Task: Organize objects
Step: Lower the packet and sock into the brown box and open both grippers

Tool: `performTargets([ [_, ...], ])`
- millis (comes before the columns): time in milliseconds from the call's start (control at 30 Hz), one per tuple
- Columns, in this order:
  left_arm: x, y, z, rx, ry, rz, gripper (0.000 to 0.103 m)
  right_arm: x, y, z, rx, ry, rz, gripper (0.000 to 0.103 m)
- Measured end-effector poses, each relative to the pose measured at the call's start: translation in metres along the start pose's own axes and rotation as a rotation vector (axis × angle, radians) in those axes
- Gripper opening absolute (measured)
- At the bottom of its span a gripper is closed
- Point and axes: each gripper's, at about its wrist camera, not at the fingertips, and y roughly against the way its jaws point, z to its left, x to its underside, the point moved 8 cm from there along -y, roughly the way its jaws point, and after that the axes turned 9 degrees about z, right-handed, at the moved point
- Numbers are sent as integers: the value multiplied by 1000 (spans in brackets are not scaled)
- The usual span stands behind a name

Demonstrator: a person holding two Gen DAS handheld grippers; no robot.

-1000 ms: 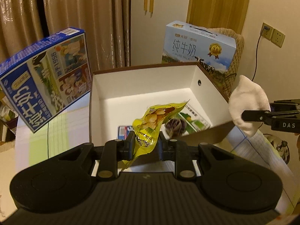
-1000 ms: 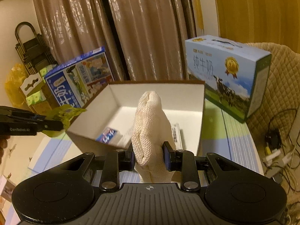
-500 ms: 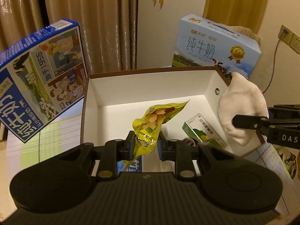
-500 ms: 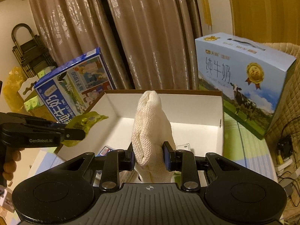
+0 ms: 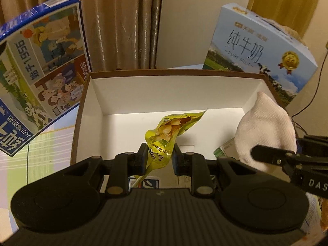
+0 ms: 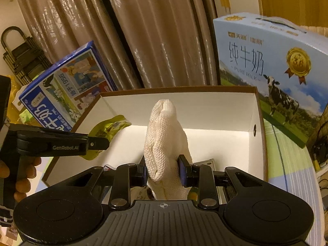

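Over the open white box (image 5: 114, 94), both claws are now hanging lower and farther in than a second ago, its walls filling more of each wrist view. Left claw (image 5: 157, 158) is pinching a yellow snack packet (image 5: 170, 131) above the box floor at 12 o'clock, while right claw (image 6: 164, 169) is squeezing a white knitted glove (image 6: 164, 135), sitting at 3 o'clock in the left view. Both items are nearing release beside small cartons (image 5: 223, 150) lying inside.
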Motion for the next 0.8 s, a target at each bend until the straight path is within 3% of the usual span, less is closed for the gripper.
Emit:
performTargets([
  [267, -8, -16, 2, -16, -2, 12, 21, -2, -11, -2, -3, -9, 16, 26],
  [467, -9, -19, 5, -44, -13, -11, 41, -3, -16, -1, -1, -9, 26, 26],
  [700, -2, -14, 13, -44, 13, -3, 44, -5, -20, -5, 5, -39, 35, 27],
  [800, 1, -9, 16, -45, 23, -3, 48, -10, -18, -6, -1, -57, 17, 31],
])
